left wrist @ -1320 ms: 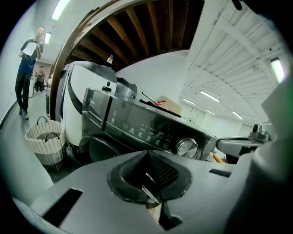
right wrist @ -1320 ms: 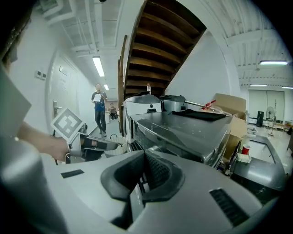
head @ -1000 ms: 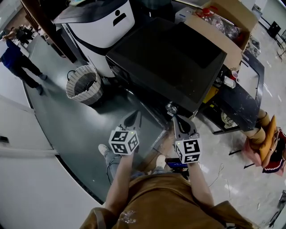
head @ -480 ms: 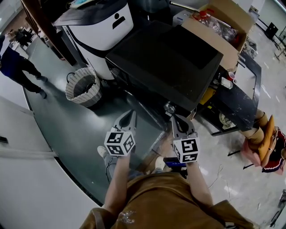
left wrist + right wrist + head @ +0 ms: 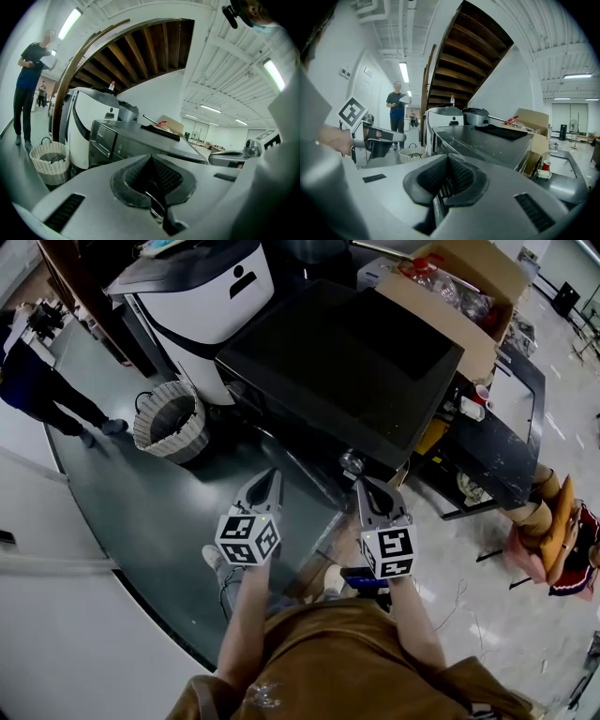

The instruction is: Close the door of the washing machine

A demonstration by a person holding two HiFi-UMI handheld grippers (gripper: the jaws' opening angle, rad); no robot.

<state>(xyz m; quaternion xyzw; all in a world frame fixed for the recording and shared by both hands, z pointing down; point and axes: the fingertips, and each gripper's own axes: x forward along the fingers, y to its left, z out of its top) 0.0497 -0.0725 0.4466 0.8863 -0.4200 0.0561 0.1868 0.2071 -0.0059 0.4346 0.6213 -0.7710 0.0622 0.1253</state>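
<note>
top [image 5: 349, 654]: brown, loose
shoes [image 5: 215, 556]: white
left gripper [image 5: 273, 478]: grey tapered jaws, dark ribbed pads, white cube [image 5: 248, 538] with black square markers
right gripper [image 5: 365, 487]: same build

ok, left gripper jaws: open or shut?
Shut. In the left gripper view, the left gripper shows its pads pressed together with nothing between them. The washing machine lies ahead of it.
</note>
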